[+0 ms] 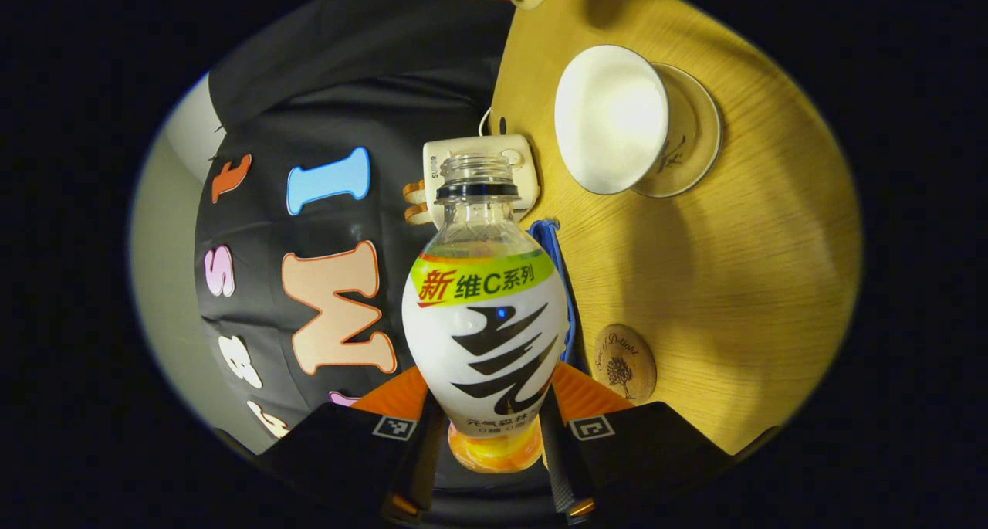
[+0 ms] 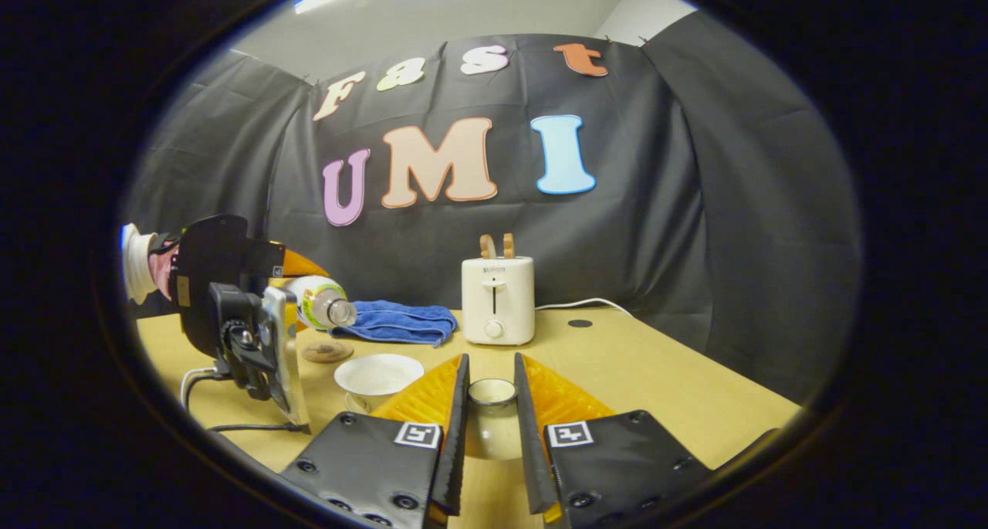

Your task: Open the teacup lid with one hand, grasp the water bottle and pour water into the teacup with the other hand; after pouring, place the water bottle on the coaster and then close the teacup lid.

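A white toaster (image 2: 498, 300) stands on the wooden table (image 2: 656, 374), near its back edge, with two slices of bread (image 2: 498, 245) upright in its slots. A folded blue towel (image 2: 397, 322) lies just left of the toaster. A white cord (image 2: 583, 303) trails right from it.

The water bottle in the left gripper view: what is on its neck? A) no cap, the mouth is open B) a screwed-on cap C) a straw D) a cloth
A: the water bottle, clamped between the left hand-held gripper fingers, shows bare threads and an open mouth.

Black cloth wall (image 2: 695, 205), wooden table (image 2: 656, 374)
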`<state>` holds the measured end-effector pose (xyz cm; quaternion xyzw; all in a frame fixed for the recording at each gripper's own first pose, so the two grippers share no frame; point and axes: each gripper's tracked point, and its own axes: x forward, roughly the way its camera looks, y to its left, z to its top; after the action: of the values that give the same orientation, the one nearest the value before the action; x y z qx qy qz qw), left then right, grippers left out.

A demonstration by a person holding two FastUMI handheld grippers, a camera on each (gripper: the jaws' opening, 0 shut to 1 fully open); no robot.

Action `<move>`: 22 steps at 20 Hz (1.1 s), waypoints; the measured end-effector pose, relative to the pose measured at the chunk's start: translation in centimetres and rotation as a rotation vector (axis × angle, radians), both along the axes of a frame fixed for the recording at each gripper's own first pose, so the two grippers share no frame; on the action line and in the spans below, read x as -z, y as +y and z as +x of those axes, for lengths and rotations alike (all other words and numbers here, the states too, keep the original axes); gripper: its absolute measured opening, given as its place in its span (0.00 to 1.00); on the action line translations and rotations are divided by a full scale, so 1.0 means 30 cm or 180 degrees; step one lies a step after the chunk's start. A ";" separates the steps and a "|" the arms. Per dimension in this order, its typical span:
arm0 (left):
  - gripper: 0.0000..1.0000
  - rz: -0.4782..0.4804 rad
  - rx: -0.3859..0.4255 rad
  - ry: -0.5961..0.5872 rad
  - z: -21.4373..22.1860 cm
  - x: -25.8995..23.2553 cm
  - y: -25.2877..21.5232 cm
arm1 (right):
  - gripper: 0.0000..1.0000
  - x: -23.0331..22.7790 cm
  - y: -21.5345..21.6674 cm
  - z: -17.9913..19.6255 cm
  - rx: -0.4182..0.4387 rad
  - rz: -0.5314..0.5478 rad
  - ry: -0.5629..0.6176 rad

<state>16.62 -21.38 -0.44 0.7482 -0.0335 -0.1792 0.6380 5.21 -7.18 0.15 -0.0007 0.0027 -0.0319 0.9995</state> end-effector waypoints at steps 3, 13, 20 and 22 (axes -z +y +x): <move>0.57 0.0211 0.0069 0.0010 0.019 0.022 -0.016 | 0.36 0.001 0.000 0.000 -0.0001 0.0000 0.0001; 0.55 0.0646 0.0177 -0.0132 0.028 -0.018 -0.020 | 0.36 0.001 0.002 0.003 -0.0006 0.0000 0.0005; 0.54 0.0881 0.0215 -0.0284 0.028 -0.099 -0.026 | 0.36 0.002 0.001 0.003 -0.0005 -0.0001 0.0004; 0.54 0.0961 0.0226 -0.0332 0.040 -0.114 -0.029 | 0.36 0.002 0.001 0.003 -0.0007 -0.0001 0.0005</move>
<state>17.81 -22.25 2.99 0.8421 -0.0657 -0.1654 0.5090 5.31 -7.13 0.10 -0.0009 0.0035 -0.0307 0.9995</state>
